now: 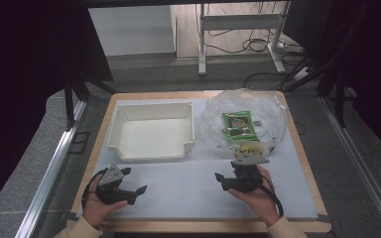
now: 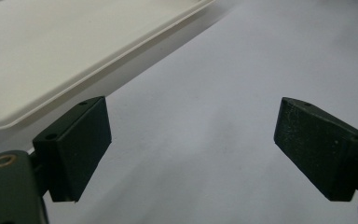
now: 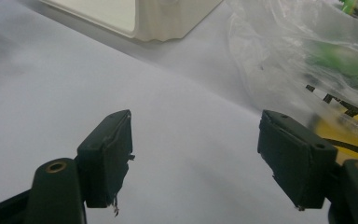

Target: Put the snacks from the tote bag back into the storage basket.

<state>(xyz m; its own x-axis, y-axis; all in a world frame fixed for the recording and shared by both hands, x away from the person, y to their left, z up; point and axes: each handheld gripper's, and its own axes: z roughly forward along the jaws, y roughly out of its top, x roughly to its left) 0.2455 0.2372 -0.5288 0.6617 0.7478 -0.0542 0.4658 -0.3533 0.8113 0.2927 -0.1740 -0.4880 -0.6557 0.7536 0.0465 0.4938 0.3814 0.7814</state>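
Nothing looks begun: the white tray [image 1: 151, 130] at far left sits empty, the snack packets remain inside the clear bag [image 1: 243, 121] at far right, and both left gripper [image 1: 131, 191] and right gripper [image 1: 224, 179] rest near, jaws spread, holding nothing.

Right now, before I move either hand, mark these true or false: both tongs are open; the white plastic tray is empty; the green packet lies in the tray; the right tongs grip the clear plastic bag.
1. Both tongs are open: true, left tongs and right tongs hold nothing.
2. The white plastic tray is empty: true.
3. The green packet lies in the tray: false, it is inside the clear plastic bag.
4. The right tongs grip the bag: false, they are open beside it.
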